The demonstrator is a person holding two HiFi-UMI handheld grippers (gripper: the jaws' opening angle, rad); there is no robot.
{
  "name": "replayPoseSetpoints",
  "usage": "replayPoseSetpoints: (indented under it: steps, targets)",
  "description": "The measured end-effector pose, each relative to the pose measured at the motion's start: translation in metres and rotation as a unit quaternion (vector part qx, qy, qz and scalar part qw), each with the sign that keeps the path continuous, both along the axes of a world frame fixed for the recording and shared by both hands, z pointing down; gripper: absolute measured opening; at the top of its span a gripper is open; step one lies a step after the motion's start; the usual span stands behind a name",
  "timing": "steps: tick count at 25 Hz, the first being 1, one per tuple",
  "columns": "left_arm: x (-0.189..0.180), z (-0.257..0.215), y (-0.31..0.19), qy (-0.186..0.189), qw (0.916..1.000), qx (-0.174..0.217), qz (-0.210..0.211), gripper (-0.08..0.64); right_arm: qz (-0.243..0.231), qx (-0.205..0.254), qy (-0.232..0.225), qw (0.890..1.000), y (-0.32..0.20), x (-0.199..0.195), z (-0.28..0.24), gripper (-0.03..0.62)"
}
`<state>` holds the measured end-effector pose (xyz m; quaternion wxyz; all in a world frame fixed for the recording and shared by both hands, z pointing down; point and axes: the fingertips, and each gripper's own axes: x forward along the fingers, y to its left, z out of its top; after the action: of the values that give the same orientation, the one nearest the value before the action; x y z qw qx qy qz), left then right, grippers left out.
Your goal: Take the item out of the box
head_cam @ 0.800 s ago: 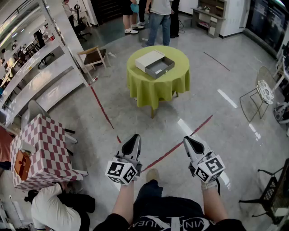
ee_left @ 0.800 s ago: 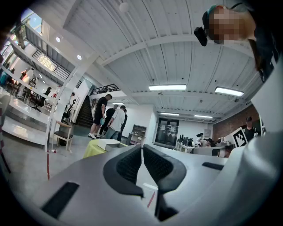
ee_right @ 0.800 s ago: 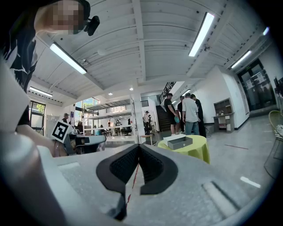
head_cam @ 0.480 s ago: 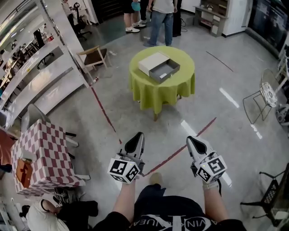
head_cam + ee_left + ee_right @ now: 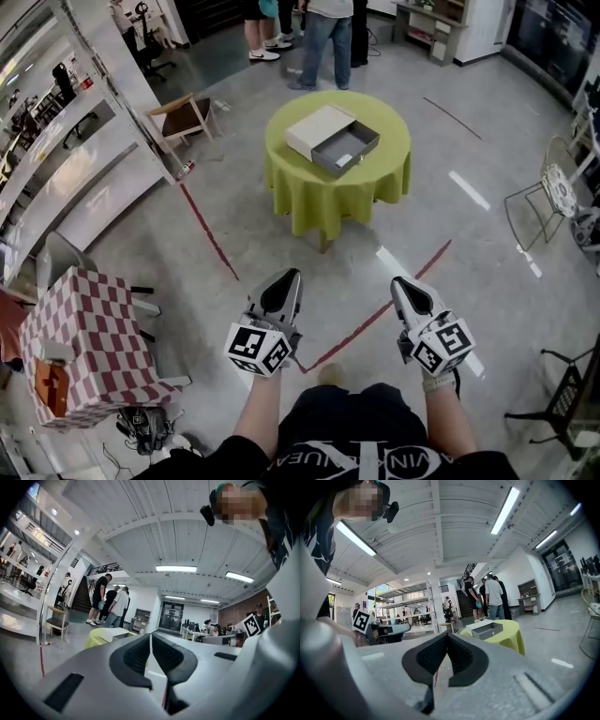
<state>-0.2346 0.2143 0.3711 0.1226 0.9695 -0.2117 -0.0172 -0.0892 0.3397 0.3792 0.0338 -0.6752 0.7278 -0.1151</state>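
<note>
A round table with a yellow-green cloth [image 5: 337, 183] stands a few steps ahead on the floor. On it lies the box [image 5: 333, 139]: a white sleeve with a grey drawer pulled out towards the right. A small pale item [image 5: 343, 160] lies in the drawer, too small to make out. My left gripper [image 5: 284, 278] and right gripper [image 5: 406, 283] are held out side by side, far short of the table, both shut with nothing between the pads. The box [image 5: 487, 629] and table [image 5: 508, 637] show in the right gripper view; the left gripper view catches the table [image 5: 96, 638].
Several people [image 5: 323, 28] stand behind the table. A checkered table [image 5: 89, 337] is at the lower left, a wooden chair [image 5: 186, 117] and long white shelves [image 5: 66, 178] on the left. A wire chair [image 5: 551, 192] and a black crate [image 5: 572, 394] are on the right. Red floor lines [image 5: 211, 239] cross ahead.
The green table has drawn slightly nearer and the checkered table has slid down the head view. The crouching person at the lower left has left the view. Both grippers keep their pose, shut.
</note>
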Motion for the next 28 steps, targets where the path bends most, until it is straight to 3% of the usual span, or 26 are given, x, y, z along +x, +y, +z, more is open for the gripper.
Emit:
replayPoseSetpoints:
  steps: [13, 19, 28]
  targets:
    - [-0.004, 0.038, -0.026, -0.009, 0.9986, -0.048, -0.021, 0.021, 0.004, -0.032, -0.034, 0.999, -0.023, 0.012, 0.030, 0.006]
    - [0.010, 0.028, -0.060, -0.008, 0.9989, -0.035, -0.030, 0.021, -0.007, -0.028, -0.032, 0.999, -0.061, 0.030, 0.029, 0.006]
    - [0.060, 0.016, -0.113, -0.014, 0.9992, -0.018, -0.032, 0.021, -0.032, -0.008, -0.019, 0.999, -0.124, 0.075, 0.016, 0.006]
